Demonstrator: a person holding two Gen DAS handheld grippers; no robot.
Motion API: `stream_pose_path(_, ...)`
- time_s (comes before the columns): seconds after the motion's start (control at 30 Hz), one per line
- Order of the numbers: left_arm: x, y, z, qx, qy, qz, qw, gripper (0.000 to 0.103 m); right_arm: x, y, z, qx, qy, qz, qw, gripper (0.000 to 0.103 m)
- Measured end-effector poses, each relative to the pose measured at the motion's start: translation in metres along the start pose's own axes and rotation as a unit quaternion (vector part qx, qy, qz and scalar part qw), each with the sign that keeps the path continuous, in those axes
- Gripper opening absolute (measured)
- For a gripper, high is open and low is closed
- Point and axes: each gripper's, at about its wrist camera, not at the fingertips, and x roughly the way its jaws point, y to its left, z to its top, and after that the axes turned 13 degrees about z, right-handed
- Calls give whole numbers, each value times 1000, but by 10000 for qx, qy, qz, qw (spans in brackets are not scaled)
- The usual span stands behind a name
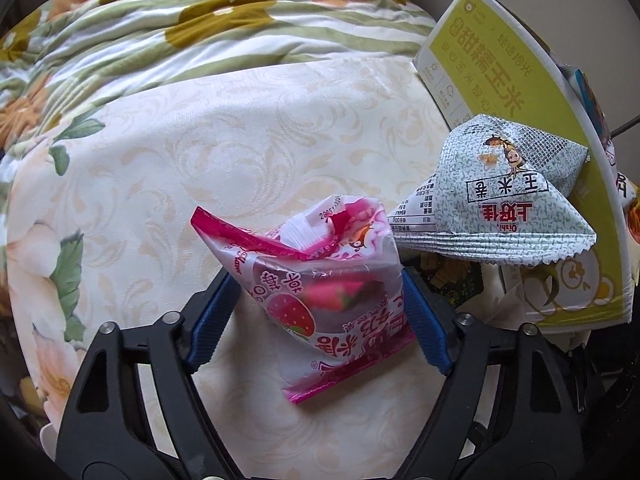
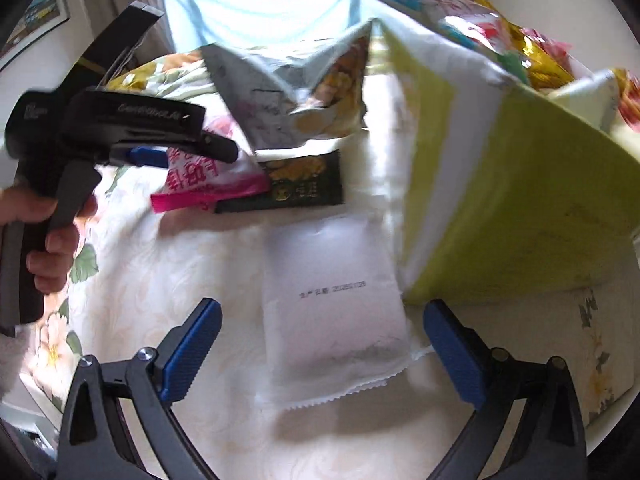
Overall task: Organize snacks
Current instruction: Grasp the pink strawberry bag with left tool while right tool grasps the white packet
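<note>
My left gripper [image 1: 320, 312] is shut on a pink strawberry snack packet [image 1: 324, 292], its blue pads pressing both sides of the packet above the cream cloth. It also shows in the right wrist view [image 2: 176, 156], held by a hand, with the pink packet [image 2: 204, 180] in it. A grey-white Oishi packet [image 1: 492, 200] leans against the yellow-green box [image 1: 520, 92]. My right gripper [image 2: 320, 352] is open, its pads on either side of a white packet [image 2: 332, 308] lying flat on the cloth.
A dark green packet [image 2: 300, 184] lies beside the pink one. The yellow-green box [image 2: 500, 200] holds several colourful snack bags [image 2: 500, 40]. A flowered quilt [image 1: 180, 32] lies behind the cream cloth [image 1: 200, 152].
</note>
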Motion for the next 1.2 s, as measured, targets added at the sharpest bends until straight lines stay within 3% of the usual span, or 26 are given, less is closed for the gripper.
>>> stream_pose_path(0.1,-2,7,-1,13,19,-10,10000,64,5,13,2,-232,120,-3,9997,91)
stream_pose_path(0.27,-5,15,-8,54,41,-24,10000,59,13,13,8,-72,136,38,9999,86)
stream_pose_path(0.53,-12,29,-14,1,27,-55,10000,50,19,6,21,35,186,-199,9996,61)
stream_pose_path(0.77,-19,43,-18,-147,41,-3,9999,46,14,5,27,116,151,-193,9996,59)
stream_pose_path(0.9,-34,54,-22,-214,2,12,9998,46,11,17,53,67,97,-102,9999,59)
stream_pose_path(1.2,-105,75,-19,-428,-401,-38,9983,46,-37,54,85,-55,-238,228,9994,58)
